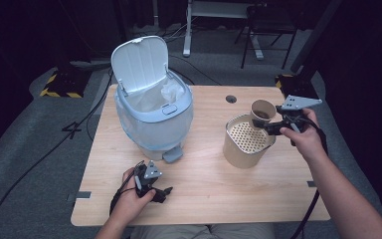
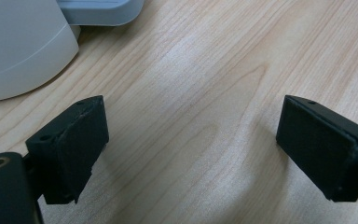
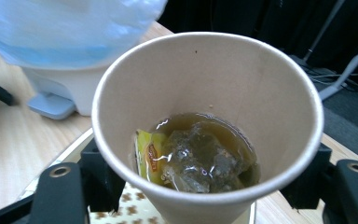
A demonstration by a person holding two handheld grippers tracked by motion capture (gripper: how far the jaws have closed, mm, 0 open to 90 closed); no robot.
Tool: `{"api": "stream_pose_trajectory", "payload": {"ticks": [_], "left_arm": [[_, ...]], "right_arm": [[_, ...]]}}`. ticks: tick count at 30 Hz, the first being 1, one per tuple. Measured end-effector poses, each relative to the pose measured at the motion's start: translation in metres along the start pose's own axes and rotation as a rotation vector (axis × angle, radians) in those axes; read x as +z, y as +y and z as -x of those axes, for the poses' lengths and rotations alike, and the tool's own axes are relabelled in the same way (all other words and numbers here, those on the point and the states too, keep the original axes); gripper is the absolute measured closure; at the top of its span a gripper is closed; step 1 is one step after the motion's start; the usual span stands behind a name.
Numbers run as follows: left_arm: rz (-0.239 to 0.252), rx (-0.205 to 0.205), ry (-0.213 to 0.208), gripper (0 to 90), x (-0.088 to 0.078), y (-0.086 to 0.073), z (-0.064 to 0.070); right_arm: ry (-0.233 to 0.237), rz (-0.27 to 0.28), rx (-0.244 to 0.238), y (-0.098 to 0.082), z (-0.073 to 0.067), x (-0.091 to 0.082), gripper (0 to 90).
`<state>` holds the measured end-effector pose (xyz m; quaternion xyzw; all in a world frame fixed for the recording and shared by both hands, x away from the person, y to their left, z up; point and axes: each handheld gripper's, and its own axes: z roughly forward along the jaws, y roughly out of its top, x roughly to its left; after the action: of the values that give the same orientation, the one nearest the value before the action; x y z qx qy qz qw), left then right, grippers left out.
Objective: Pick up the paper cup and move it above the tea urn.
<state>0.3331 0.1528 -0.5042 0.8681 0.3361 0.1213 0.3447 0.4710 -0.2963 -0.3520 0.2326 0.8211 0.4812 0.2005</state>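
The right claw (image 1: 267, 125) was clamped on a paper cup (image 3: 209, 126), tilted over the strainer basket (image 1: 243, 147); tea and teabag (image 3: 193, 156) remained unpoured. The left claw (image 1: 161, 191) rested apart on the surface (image 1: 204, 199).

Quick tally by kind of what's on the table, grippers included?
Pedal bin, lid open: 1
Strainer container: 1
Paper cup with tea bag and liquid: 1
Grippers: 2, left gripper and right gripper
Total: 5

Bare table (image 1: 204, 174) btwn bin (image 1: 154, 117) & strainer tub (image 1: 246, 144); bin lid up
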Motion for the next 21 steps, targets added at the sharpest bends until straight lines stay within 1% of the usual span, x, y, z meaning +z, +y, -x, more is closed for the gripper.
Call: {"api": "stream_pose_trajectory", "payload": {"ticks": [4,9,15,16,17,21], "left_arm": [[0.000,-0.001,0.000,9.8,0.0001,0.0000,0.0001],[-0.001,-0.001,-0.002,9.7,0.0000,0.0001,-0.0001],[-0.005,0.005,-0.004,8.7,0.0008,0.0011,-0.0007],[-0.004,0.005,-0.002,8.8,0.0007,0.0009,-0.0004],[-0.002,0.004,0.001,9.2,0.0005,0.0006,0.0001],[-0.001,0.003,0.001,9.3,0.0004,0.0005,0.0002]], "right_arm": [[-0.028,-0.023,-0.016,-0.0042,0.0067,0.0049,29.2],[-0.042,-0.020,-0.038,-0.0049,0.0094,0.0038,29.4],[-0.046,-0.013,-0.067,-0.0016,0.0062,-0.0006,29.5],[-0.047,-0.014,-0.077,-0.0009,0.0053,-0.0011,29.5],[-0.048,-0.016,-0.096,0.0004,0.0033,-0.0019,29.5],[-0.038,-0.011,-0.111,0.0018,-0.0003,-0.0040,29.5]]}}
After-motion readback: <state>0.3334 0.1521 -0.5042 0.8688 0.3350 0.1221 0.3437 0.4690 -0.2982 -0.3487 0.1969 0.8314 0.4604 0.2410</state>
